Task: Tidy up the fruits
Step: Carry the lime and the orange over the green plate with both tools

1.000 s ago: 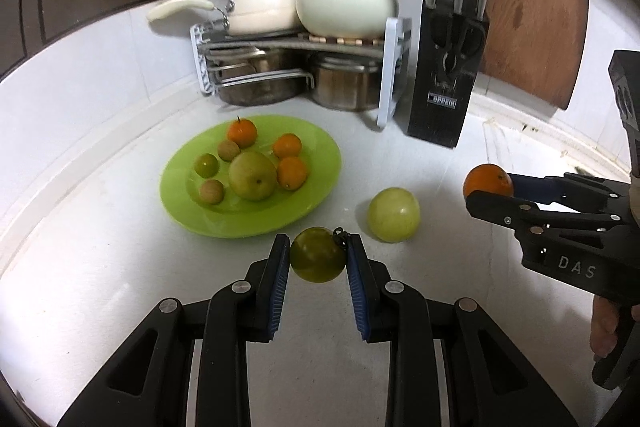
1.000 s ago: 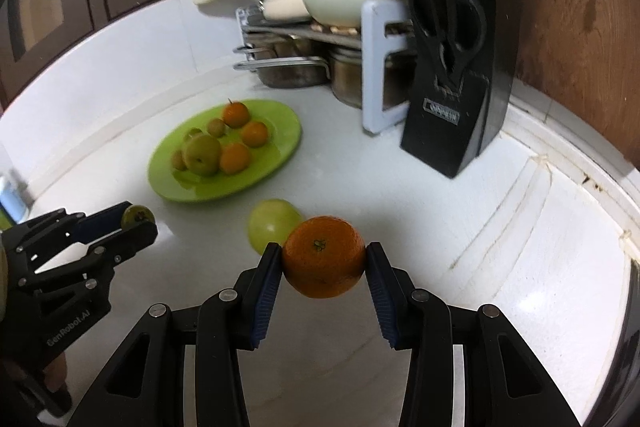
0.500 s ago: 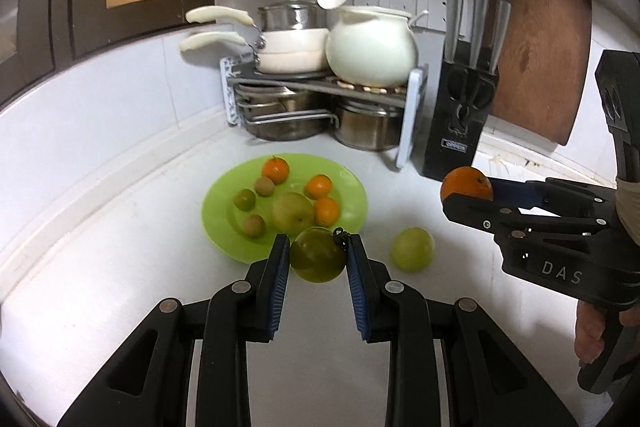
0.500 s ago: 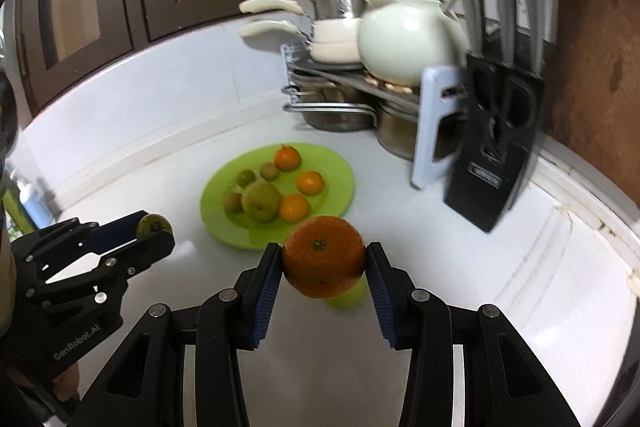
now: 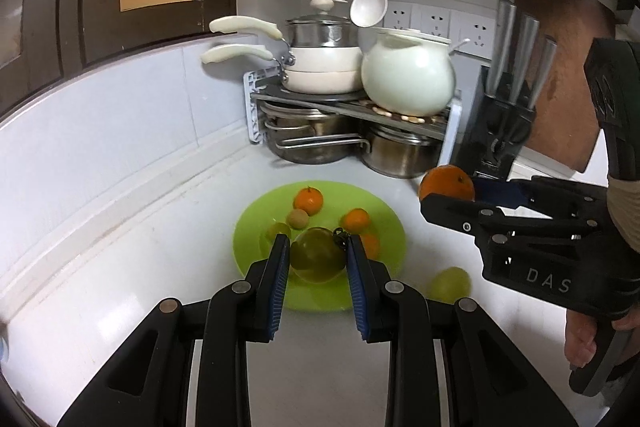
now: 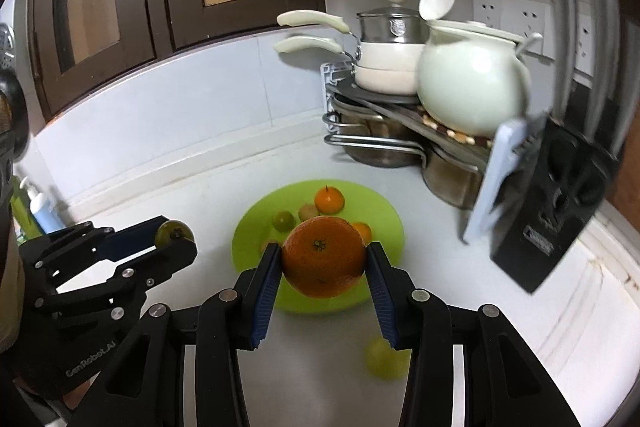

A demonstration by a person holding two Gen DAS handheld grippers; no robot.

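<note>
Left wrist: left claw (image 5: 318,254) grasping dark green fruit (image 5: 317,255) above green plate (image 5: 390,227); right claw (image 6: 323,264) grasping orange (image 6: 323,263).

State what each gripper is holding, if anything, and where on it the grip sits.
The left gripper holds a dark green fruit by its two opposite sides. The right gripper holds an orange the same way.

Two wrist fisheyes above the counter, both facing the green plate (image 5: 256,227) (shared, mid-frame).
</note>
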